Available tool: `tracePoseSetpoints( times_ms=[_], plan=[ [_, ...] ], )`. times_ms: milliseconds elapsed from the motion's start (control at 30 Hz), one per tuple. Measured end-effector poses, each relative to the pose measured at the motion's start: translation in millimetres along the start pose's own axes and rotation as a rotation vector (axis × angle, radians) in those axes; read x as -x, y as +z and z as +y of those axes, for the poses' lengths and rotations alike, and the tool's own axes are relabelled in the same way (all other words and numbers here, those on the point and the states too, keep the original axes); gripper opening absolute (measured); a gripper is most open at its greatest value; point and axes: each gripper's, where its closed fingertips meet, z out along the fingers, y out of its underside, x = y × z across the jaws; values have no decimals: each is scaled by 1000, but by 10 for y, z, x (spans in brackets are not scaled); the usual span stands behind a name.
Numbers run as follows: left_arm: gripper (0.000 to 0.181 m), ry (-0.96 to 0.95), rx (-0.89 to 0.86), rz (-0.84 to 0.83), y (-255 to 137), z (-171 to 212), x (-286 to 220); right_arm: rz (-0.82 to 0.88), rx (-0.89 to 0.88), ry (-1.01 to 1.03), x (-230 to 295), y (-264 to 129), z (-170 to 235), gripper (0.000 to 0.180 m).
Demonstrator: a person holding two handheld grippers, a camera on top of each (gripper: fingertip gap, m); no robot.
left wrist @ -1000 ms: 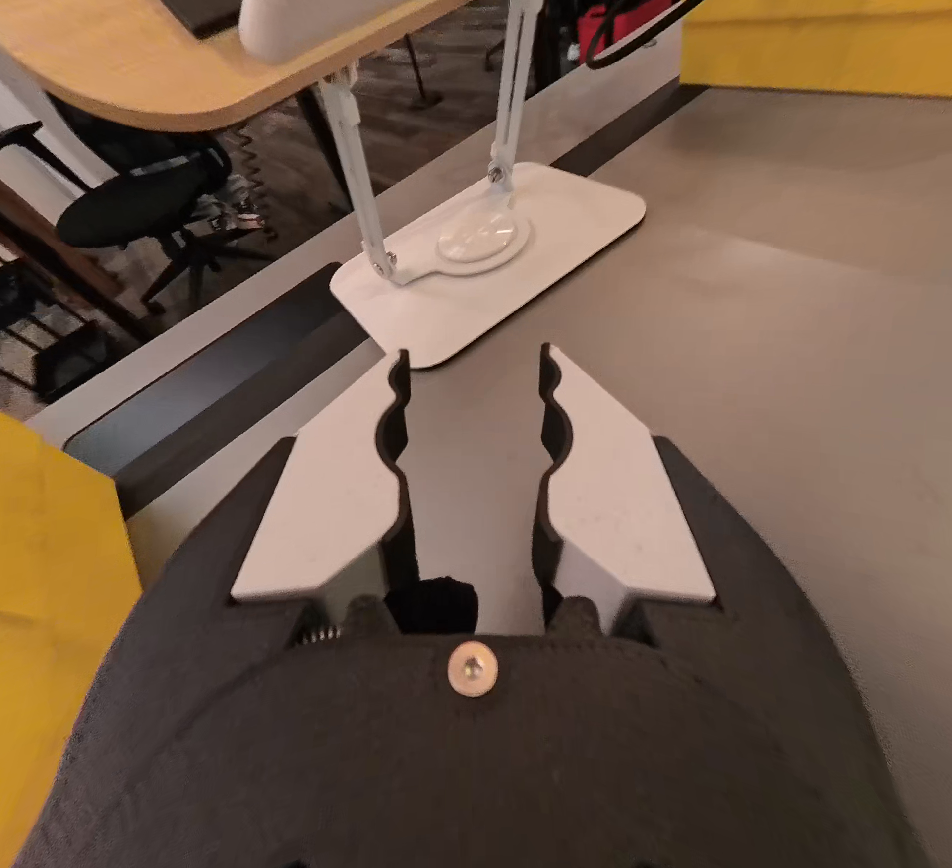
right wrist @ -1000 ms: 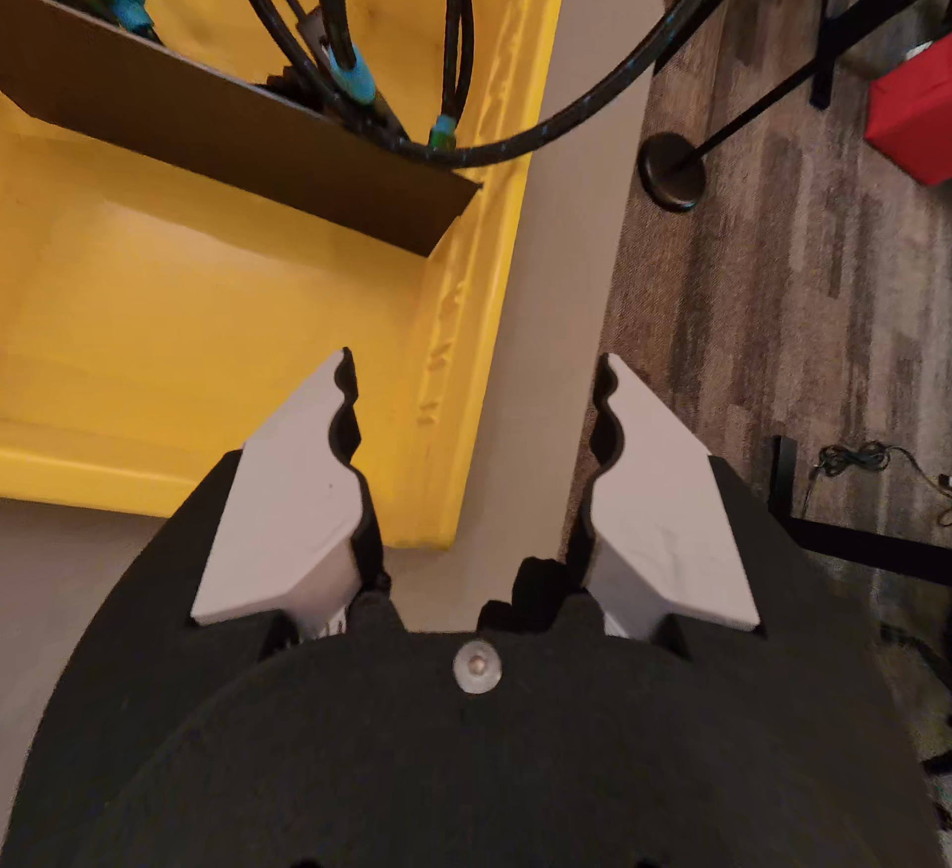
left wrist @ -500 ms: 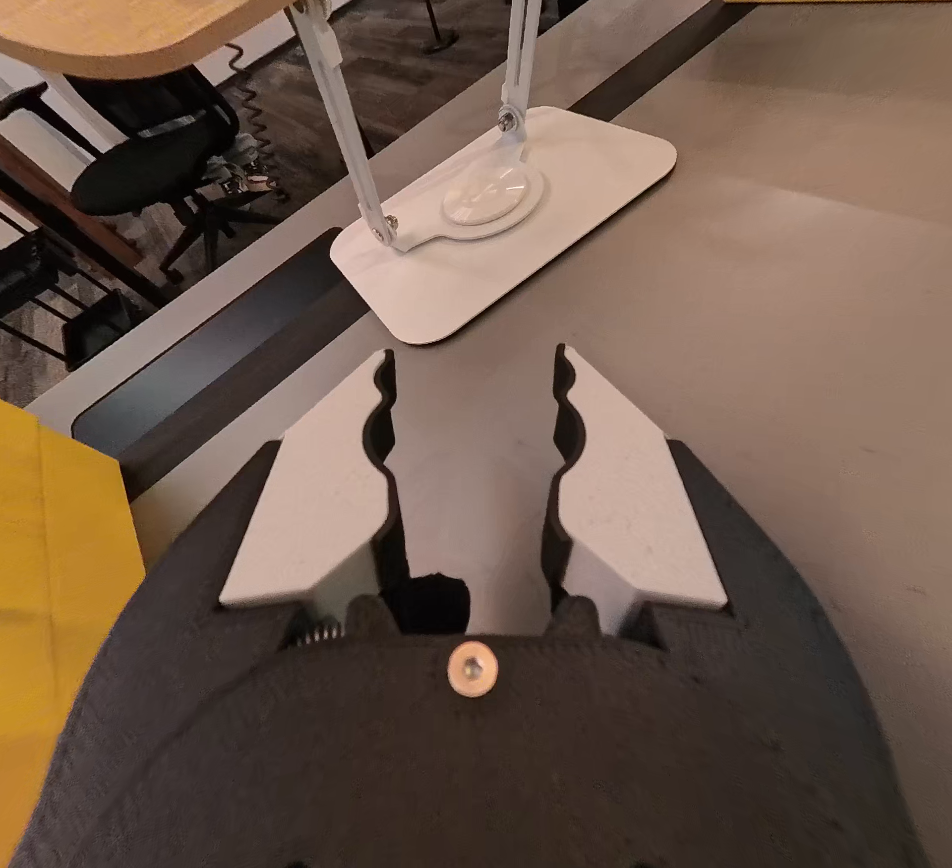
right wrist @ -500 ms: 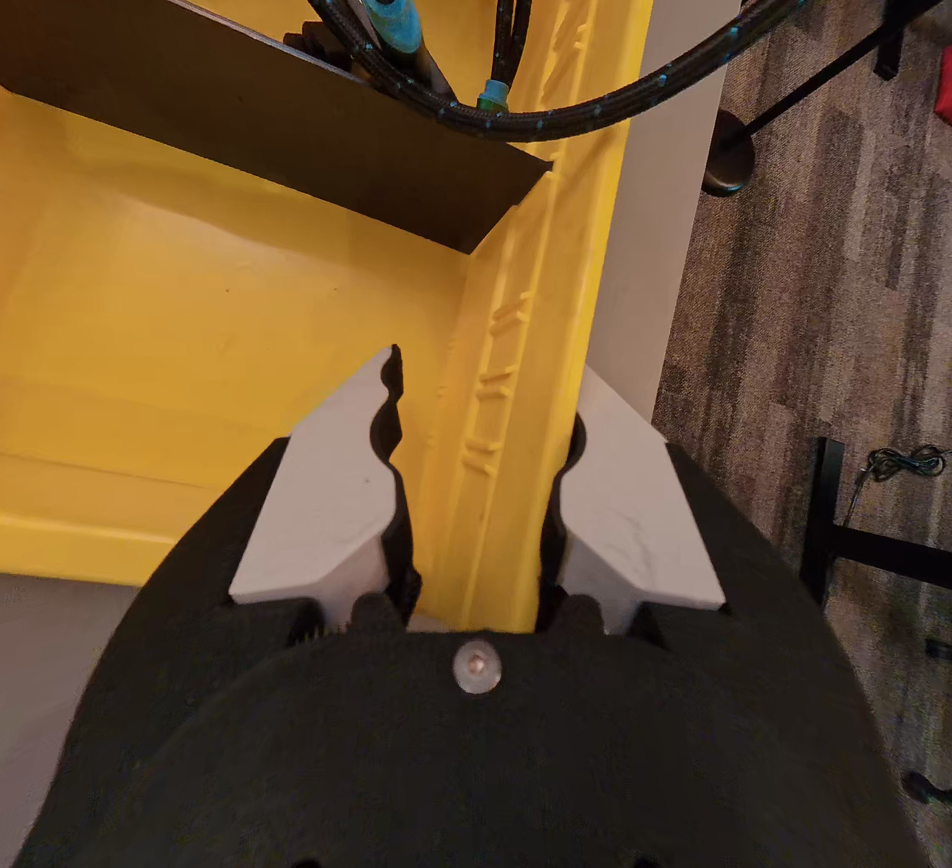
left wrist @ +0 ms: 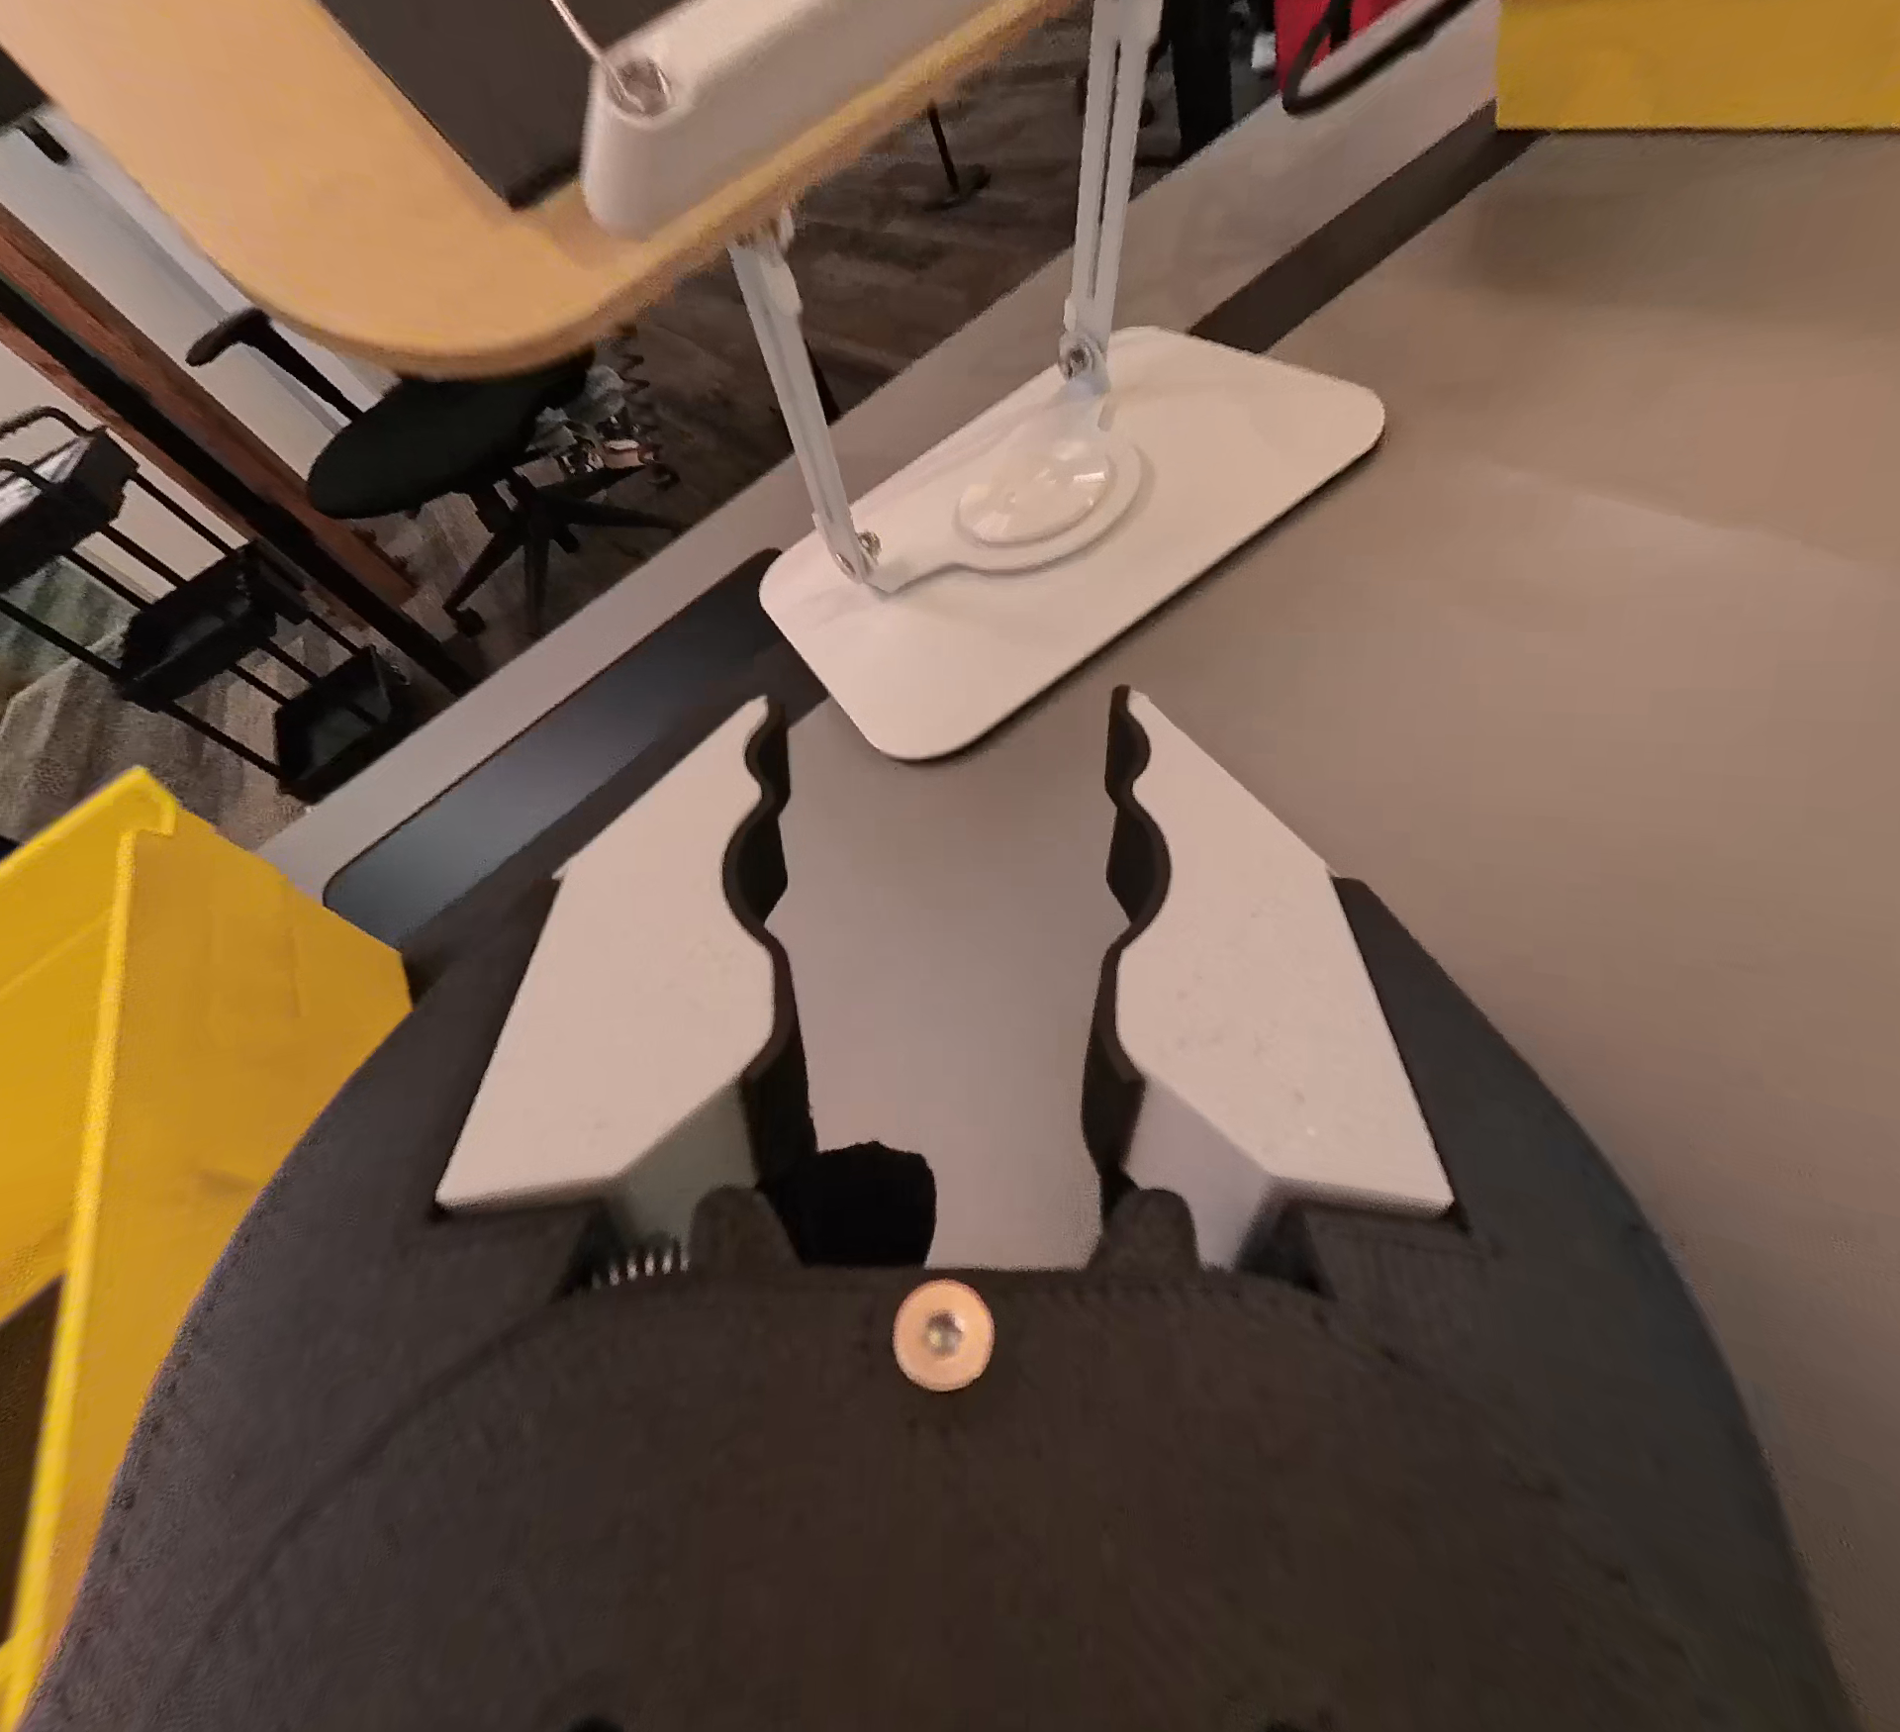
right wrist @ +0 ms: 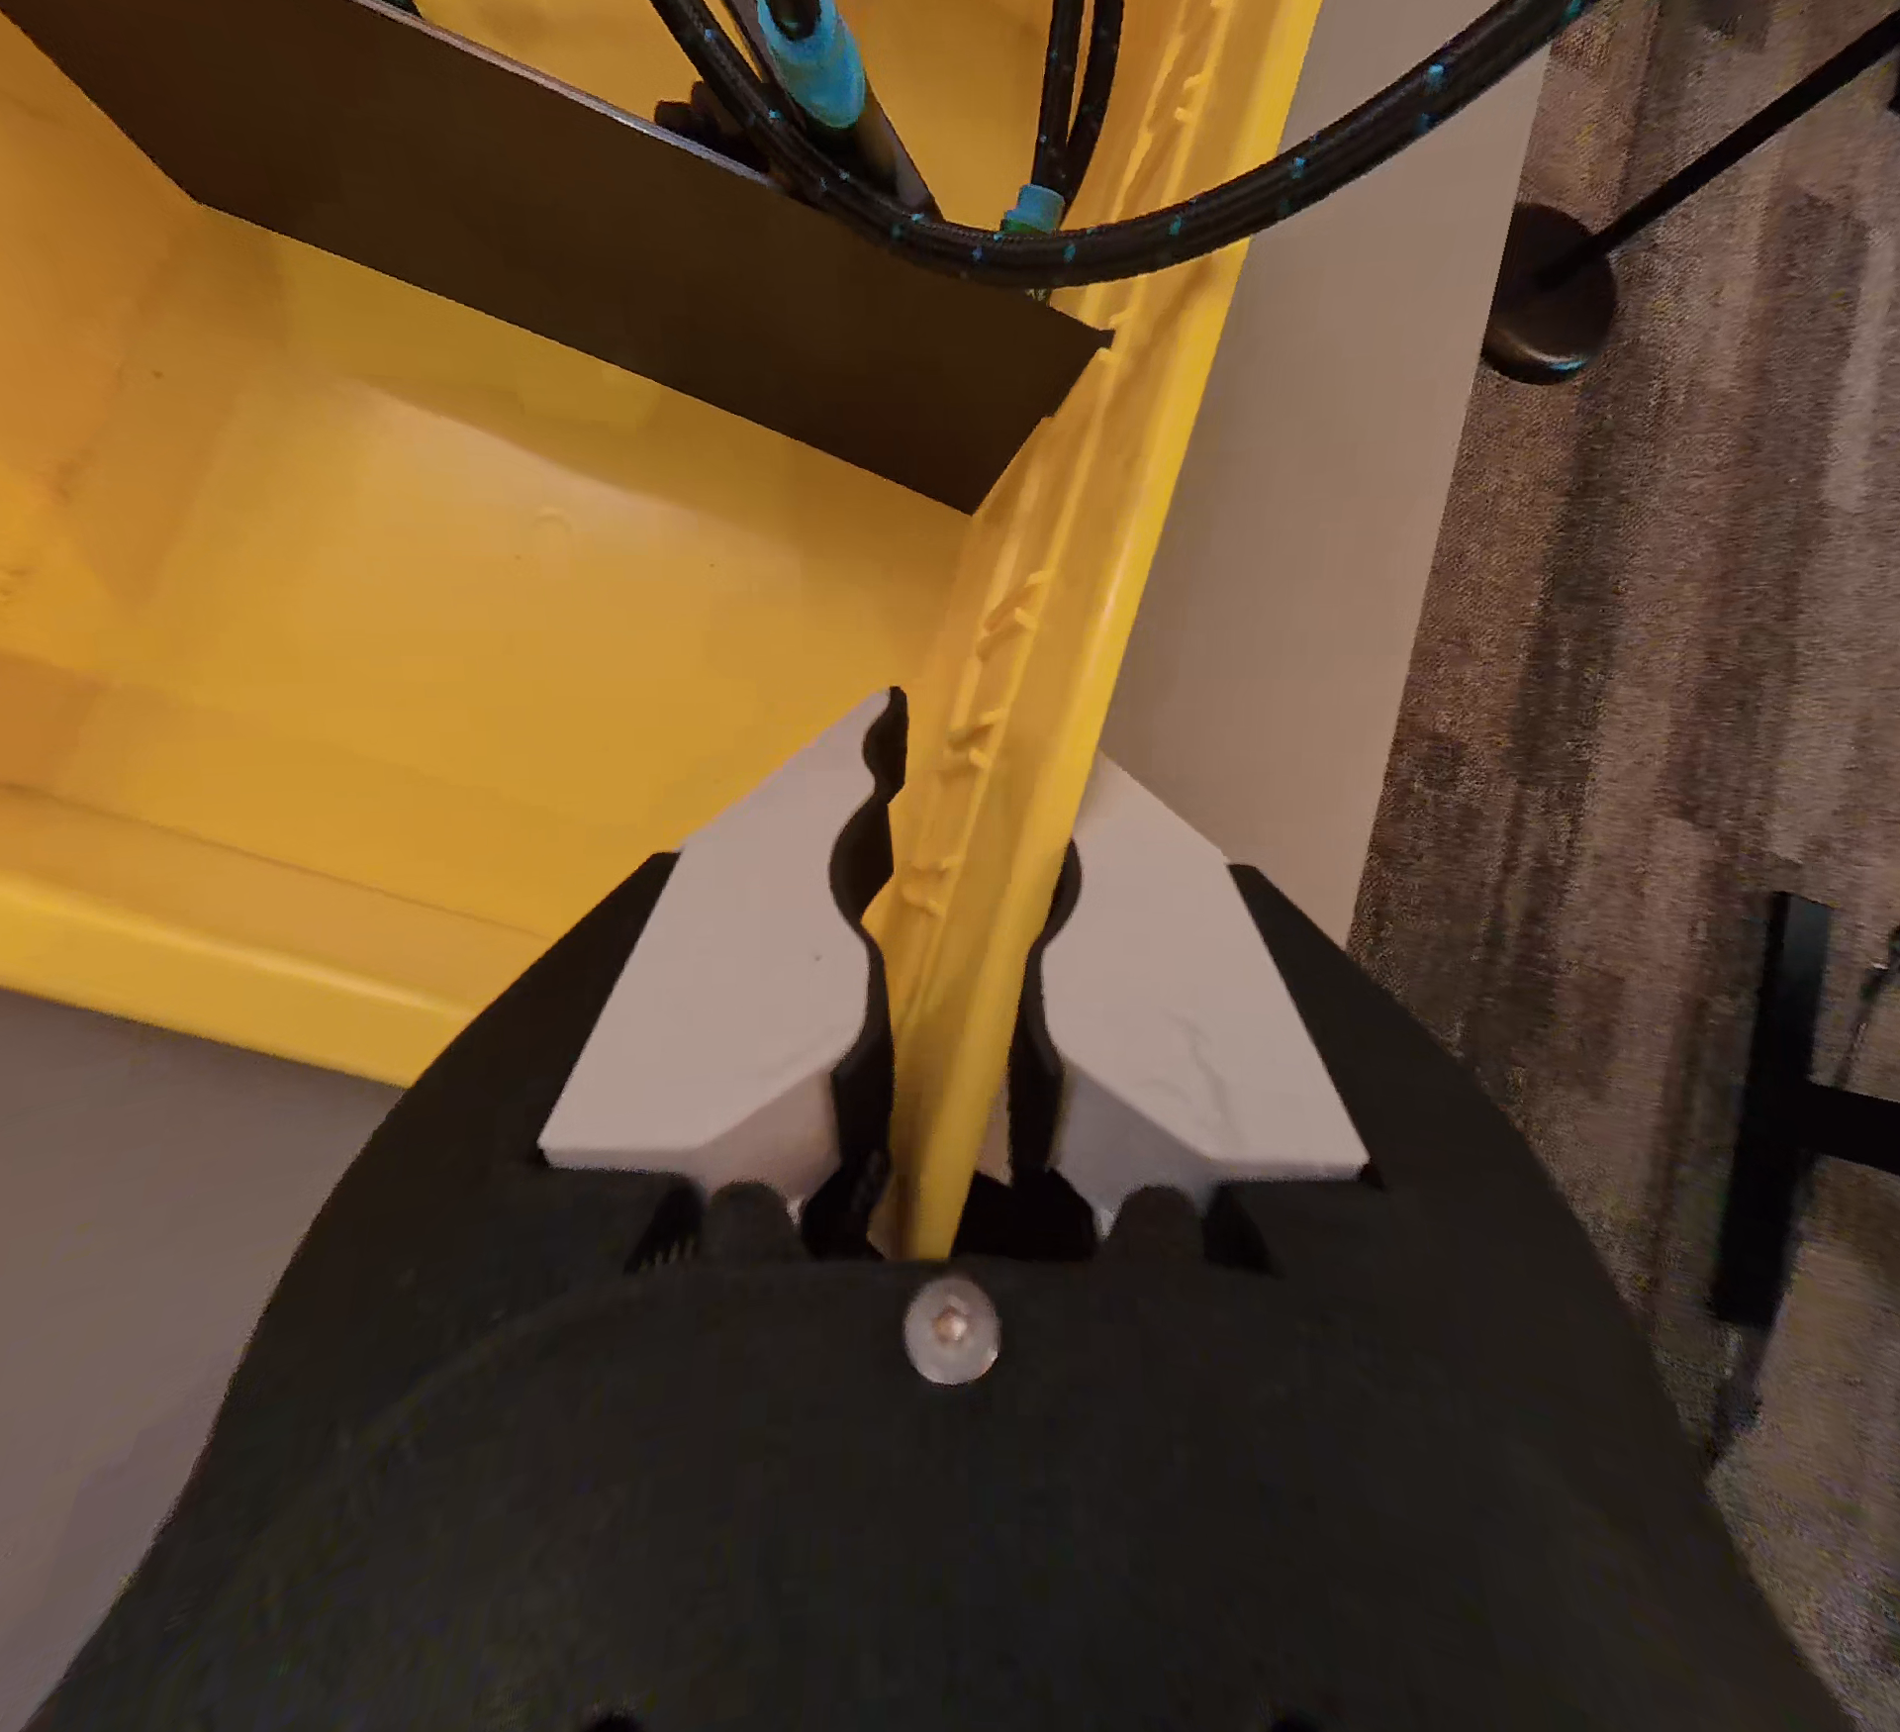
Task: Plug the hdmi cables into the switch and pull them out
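Note:
My right gripper (right wrist: 992, 737) is shut on the right side wall (right wrist: 1038, 654) of a yellow bin (right wrist: 411, 654); both pads press on the wall near the bin's front corner. Behind a dark divider (right wrist: 576, 243) in the bin lie several black braided HDMI cables with teal plug ends (right wrist: 812, 53). One braided cable (right wrist: 1285, 192) hangs out over the wall to the right. My left gripper (left wrist: 944, 706) is open and empty, a little above the grey table (left wrist: 1542, 757), just short of a white lamp base (left wrist: 1080, 552). I cannot make out the switch.
A second yellow bin (left wrist: 154, 1066) stands by my left gripper's left side, and another yellow bin (left wrist: 1696, 7) at the far right. A wooden desktop (left wrist: 257, 192) and the white lamp arm (left wrist: 823, 17) hang over the table's far edge. The floor (right wrist: 1645, 654) drops off right of the held bin. The grippers' ends are close to 60 centimeters from one another.
My right gripper moved forward astride the bin's right wall and closed its pads on it. My left gripper opened a little wider and shifted slightly over the table.

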Motion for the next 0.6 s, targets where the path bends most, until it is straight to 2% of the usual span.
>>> tracePoseSetpoints(
  times_ms=[200,400,500,600],
  plan=[
    [61,35,-22,-56,-174,-410,252,-20,-10,36,184,-151,138,16],
    [60,177,-8,-270,-715,-711,1065,-42,-22,39,440,-343,305,14],
    [63,202,103,-375,-1032,-443,1600,-59,-28,20,621,-435,370,14],
    [72,171,262,-439,-1341,91,2099,-82,-33,-2,825,-503,399,15]
  ],
)
